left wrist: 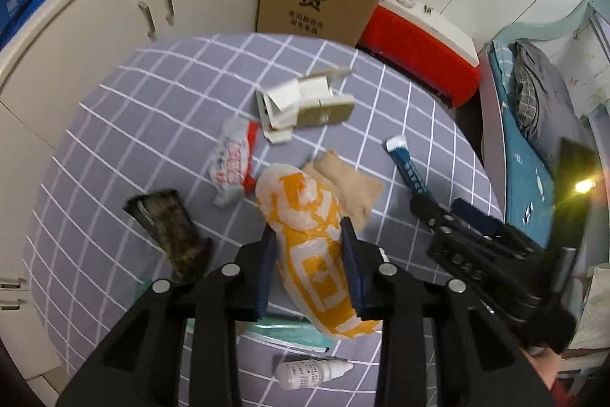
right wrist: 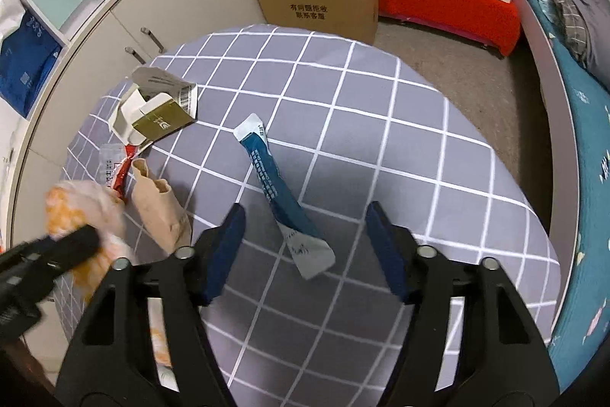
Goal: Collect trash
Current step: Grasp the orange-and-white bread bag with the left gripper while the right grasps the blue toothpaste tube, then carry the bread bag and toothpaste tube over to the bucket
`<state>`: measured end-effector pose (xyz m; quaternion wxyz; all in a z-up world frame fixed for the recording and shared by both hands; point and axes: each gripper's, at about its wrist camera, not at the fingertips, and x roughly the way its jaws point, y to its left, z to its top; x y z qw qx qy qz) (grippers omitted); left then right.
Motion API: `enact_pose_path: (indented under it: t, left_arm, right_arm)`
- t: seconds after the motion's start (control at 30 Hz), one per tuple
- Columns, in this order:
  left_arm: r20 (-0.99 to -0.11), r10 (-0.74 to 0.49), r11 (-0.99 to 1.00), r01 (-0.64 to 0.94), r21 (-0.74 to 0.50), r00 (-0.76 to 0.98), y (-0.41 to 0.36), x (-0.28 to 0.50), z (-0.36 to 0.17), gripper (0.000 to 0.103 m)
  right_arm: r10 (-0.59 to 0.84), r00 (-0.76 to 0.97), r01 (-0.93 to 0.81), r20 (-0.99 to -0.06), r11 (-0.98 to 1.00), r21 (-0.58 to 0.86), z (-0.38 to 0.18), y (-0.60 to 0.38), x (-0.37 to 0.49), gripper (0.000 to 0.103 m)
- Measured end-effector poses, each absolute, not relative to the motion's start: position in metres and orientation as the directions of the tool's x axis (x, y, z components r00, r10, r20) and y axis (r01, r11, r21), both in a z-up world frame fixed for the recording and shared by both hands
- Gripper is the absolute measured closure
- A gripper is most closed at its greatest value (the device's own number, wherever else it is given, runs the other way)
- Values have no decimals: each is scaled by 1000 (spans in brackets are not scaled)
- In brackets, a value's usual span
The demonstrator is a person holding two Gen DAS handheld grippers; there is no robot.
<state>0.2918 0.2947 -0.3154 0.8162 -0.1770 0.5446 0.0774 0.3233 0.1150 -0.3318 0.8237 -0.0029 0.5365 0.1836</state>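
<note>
Two risks: the left hand-held gripper (left wrist: 309, 235), clamped on the orange bag (left wrist: 305, 216), may tear it; the right hand-held gripper (right wrist: 305, 216), fingers apart, could skid the blue sachet (right wrist: 274, 178) away.

The left gripper (left wrist: 309, 246) has its 2 blue-padded fingers (left wrist: 267, 266) drawn in close, pressing both sides of the orange-and-white bag (left wrist: 309, 239). The right gripper (right wrist: 305, 246) points forward and down over the counter (right wrist: 419, 147), its 2 fingers (right wrist: 225, 246) spread wide, touching nothing.
</note>
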Motion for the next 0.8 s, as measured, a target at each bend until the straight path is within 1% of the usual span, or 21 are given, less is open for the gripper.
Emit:
enact_pose_path:
  t: [0.03,0.07,0.1,0.17,0.2,0.4,0.63,0.8]
  left_arm:
    - [-914,-57,928,-315,-197,401,295,292,-311,71]
    - [-915,-52,933,-308,-188,401,294,293,-309,71]
    - [-915,-42,937,-302,-175,400,291,294,-307,71]
    - [-910,-33,944,-285,-164,413,284,295,-300,72]
    - [-907,-26,950,-271,-153,421,279,297,-296,72]
    - [-902,-38,964,-221,-146,431,254,300,-282,72]
    - [-898,-55,972,-183,-149,436,216,301,-265,72]
    - [-882,-81,981,-120,-153,465,165,297,-237,72]
  right_arm:
    - [289,360,-317,-887,932,175,-332,118,324,48]
    - [279,363,-327,-889,932,158,-332,120,324,60]
    - [273,365,-333,-890,931,149,-331,121,324,68]
    - [275,353,-347,-894,926,148,-332,122,325,82]
    - [277,346,-352,-896,924,150,-332,121,324,85]
    - [334,309,-338,-890,914,225,-320,100,312,87]
    - [380,346,-309,-858,910,278,-277,58,294,87]
    - [395,393,-272,-830,913,305,-246,12,277,87]
